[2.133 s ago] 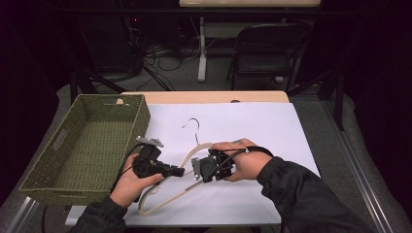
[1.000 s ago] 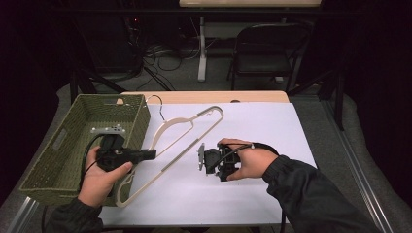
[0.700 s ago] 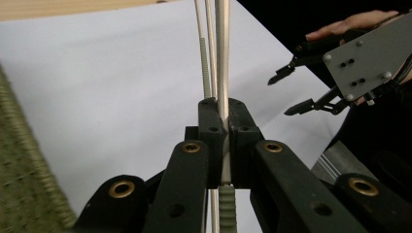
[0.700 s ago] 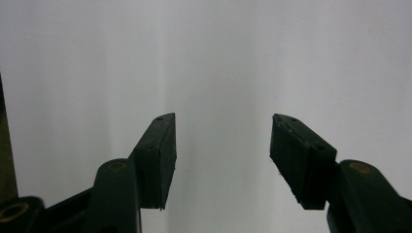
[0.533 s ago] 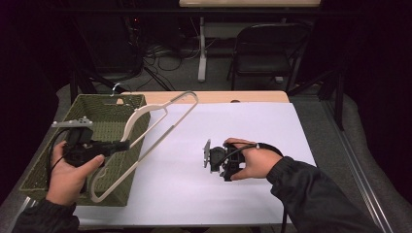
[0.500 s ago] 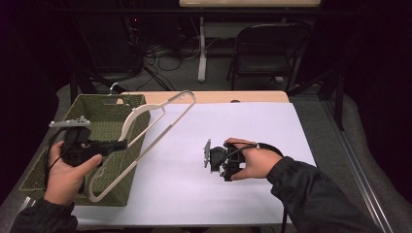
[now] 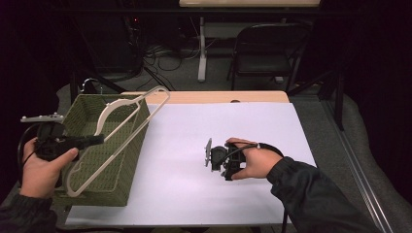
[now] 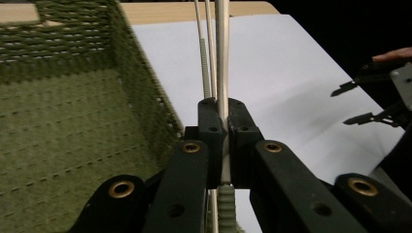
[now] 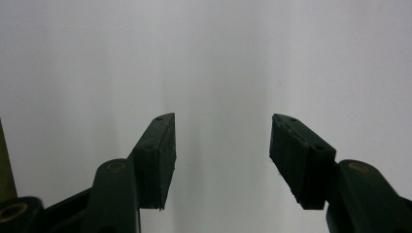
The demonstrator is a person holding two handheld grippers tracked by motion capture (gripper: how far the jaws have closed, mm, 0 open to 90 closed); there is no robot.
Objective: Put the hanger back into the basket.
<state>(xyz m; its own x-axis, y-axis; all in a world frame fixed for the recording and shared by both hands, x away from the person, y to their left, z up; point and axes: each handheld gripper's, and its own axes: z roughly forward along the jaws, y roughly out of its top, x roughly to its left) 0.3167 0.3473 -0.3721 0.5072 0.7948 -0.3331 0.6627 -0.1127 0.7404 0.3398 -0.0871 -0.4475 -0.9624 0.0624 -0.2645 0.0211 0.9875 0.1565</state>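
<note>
A black folding chair (image 7: 269, 53) is standing beyond the table's far edge, at about one o'clock. Cables (image 7: 167, 53) are lying tangled on the floor at eleven o'clock, beside a white post (image 7: 201, 51) rising at twelve.

The hanger (image 8: 222, 73) is running out past the top edge of the left gripper view, and its clamped stretch is lying hidden between the left tool (image 8: 222, 141)'s pads. In the high view its hook (image 7: 90, 83) is fading into the dark behind the basket (image 7: 87, 160), too faint to trace.
</note>
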